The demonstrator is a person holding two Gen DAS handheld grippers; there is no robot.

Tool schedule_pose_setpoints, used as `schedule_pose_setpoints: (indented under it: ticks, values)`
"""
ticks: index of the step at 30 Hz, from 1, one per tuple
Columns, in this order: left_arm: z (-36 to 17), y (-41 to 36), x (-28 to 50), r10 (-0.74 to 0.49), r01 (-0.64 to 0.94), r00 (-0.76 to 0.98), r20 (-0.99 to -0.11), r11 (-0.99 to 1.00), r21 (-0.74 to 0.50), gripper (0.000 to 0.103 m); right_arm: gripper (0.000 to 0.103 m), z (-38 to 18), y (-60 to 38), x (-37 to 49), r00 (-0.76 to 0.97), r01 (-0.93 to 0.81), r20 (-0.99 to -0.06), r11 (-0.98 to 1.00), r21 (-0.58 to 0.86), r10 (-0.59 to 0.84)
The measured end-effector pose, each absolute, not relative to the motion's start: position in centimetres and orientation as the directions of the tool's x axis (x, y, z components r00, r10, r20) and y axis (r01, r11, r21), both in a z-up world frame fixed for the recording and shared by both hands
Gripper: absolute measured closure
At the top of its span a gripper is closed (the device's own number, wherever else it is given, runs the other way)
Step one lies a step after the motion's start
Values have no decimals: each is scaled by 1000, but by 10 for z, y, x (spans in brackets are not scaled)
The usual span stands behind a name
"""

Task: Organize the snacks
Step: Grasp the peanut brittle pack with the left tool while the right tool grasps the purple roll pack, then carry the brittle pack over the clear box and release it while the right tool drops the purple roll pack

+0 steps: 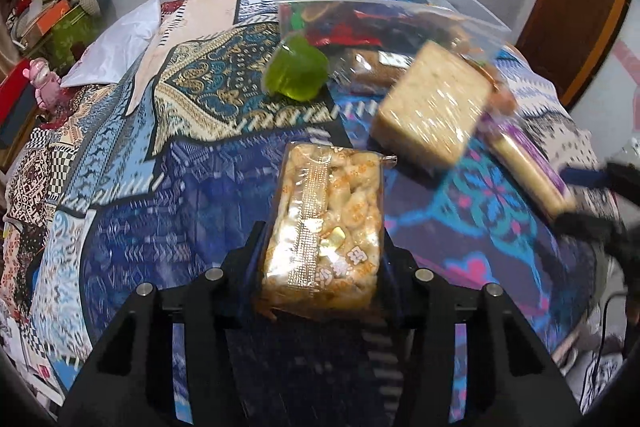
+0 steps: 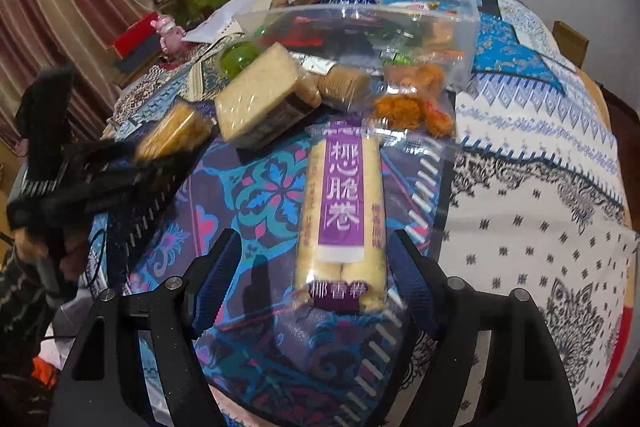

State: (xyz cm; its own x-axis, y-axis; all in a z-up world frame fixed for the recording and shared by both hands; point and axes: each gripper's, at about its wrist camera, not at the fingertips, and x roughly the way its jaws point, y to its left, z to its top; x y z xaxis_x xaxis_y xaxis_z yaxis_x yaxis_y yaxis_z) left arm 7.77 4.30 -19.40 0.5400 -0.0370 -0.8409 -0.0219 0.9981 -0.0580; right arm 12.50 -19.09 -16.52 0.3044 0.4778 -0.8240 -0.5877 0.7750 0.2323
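Observation:
My left gripper [image 1: 320, 259] is shut on a clear pack of golden puffed-rice cake [image 1: 324, 223] and holds it over the patterned cloth; the pack also shows in the right wrist view [image 2: 172, 135]. My right gripper [image 2: 316, 263] is open, its jaws either side of a purple-labelled roll pack [image 2: 342, 215] lying on the cloth; that pack also shows in the left wrist view [image 1: 528, 167]. A beige wrapped cake block [image 1: 434, 109] [image 2: 260, 99] and a green jelly cup [image 1: 296, 75] [image 2: 238, 61] lie in front of a clear plastic box [image 1: 472, 9] [image 2: 464, 35] holding several snacks.
Orange fried snacks in a bag [image 2: 416, 103] and a round-biscuit pack [image 2: 344, 83] lie by the box. A white paper [image 1: 116, 43] lies on the cloth at the left. A pink figurine [image 1: 42, 83] and stacked clutter [image 1: 52, 7] stand beyond the table's left edge.

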Motion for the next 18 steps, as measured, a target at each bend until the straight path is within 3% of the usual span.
schedule_pose_setpoints:
  ticks: [5,8,9,18]
  values:
    - [-194,37,70,-51,-9,535,-843,998,-66,53,32,-173,-178,141,331,-577,-836,795,187,437]
    - [-195,35,76,-42,-16,538,-842,998,-60,52,58,-184,-176,146,323,-557,-849,809,187,419]
    - [-195,35,79,-35,-21,540,-841,998,-55,50,60,-185,-177,147,340,-547,-844,817,182,415]
    - [-190,30,90,-31,-15,561,-827,999,-47,58,60,-171,-192,144,366,-515,-814,827,225,450]
